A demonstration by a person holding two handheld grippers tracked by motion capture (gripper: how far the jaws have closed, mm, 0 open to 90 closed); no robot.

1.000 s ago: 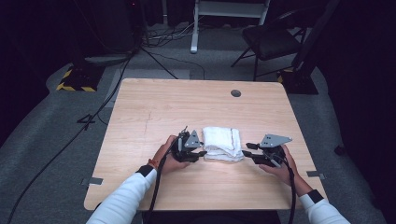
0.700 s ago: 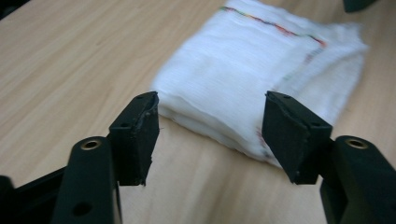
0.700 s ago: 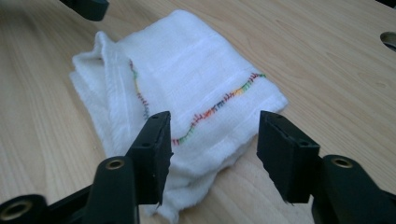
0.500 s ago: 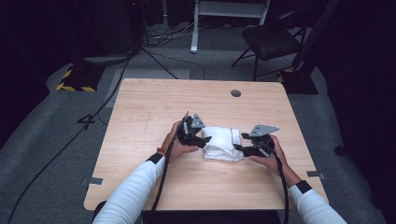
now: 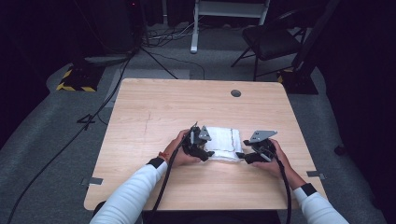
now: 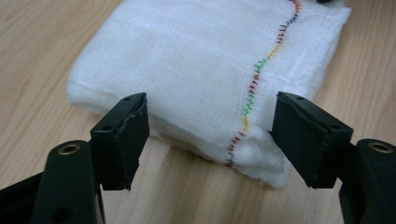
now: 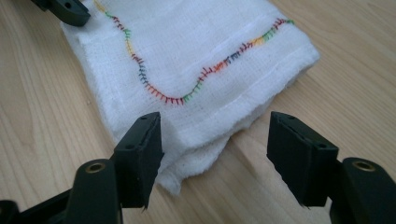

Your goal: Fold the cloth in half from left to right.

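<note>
Now the folded white cloth [image 5: 223, 143] lies on the wooden table [image 5: 154, 112] just past its centre toward 6 o'clock, between the two grippers. It is a thick, soft wad of gauzy weave folded into several layers, with a wavy line of rainbow stitching [image 6: 254, 79] — red, blue, yellow, green — running across its top face and a plain white hem seam beside it.

At the cloth's 9 o'clock edge sits the left gripper [image 5: 201, 150]; its jaws stand spread, the right one touching a bulging corner of the folds, the left one just clear, with nothing pinched. At the 3 o'clock edge the right gripper [image 5: 243, 156] is likewise spread apart, one jaw against the lower corner of the cloth, the other over bare wood.

Against the frame a second ago, both sets of jaws have just been opening — the cloth edge lies between each pair but free. Both hands have also closed in from well out at the sides, now right against the cloth.
</note>
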